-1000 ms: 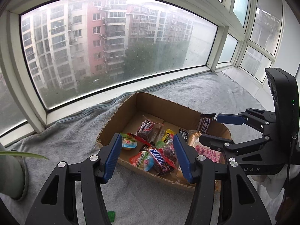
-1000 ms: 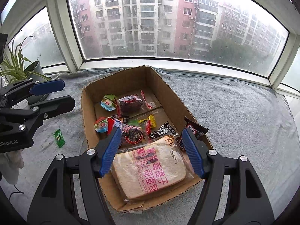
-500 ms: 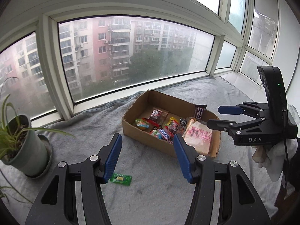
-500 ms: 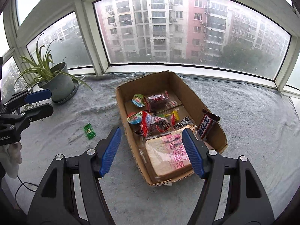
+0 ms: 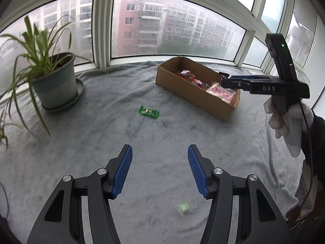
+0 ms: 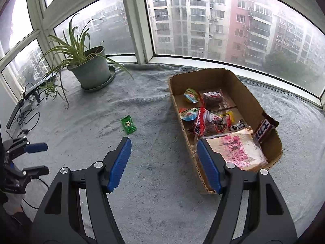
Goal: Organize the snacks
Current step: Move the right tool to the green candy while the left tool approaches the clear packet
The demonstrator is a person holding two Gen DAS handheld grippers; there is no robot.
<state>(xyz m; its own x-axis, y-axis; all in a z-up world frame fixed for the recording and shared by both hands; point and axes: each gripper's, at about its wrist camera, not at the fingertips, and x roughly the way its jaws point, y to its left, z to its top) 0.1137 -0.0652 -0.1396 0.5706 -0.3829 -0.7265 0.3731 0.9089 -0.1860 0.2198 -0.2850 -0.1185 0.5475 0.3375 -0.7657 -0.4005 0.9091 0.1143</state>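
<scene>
- a grey blanket [image 6: 154, 183] covers the whole window ledge – everything sits on it.
- a potted plant [image 6: 89, 69] stands at the far left by the glass, on a saucer, long leaves drooping over the blanket.
- a cardboard box [image 6: 251, 93] lies open-topped to the right, well apart from the plant.
- inside the box, nearest the right gripper, a bag of bread [image 6: 237, 150] with pink print; a dark chocolate bar [image 6: 264, 128] leans on the right wall; beyond them a heap of small wrapped snacks [image 6: 207, 120].
- the left gripper [image 5: 160, 158] hovers over bare blanket, its blue pads spread wide with nothing between them.
- the right gripper [image 6: 163, 152] – held in a white-gloved hand [image 5: 288, 120] – is spread too, empty, its right finger in front of the box's near corner.
- a small green candy [image 6: 128, 124] lies alone on the blanket, between plant and box, just ahead of the right gripper's left finger.
</scene>
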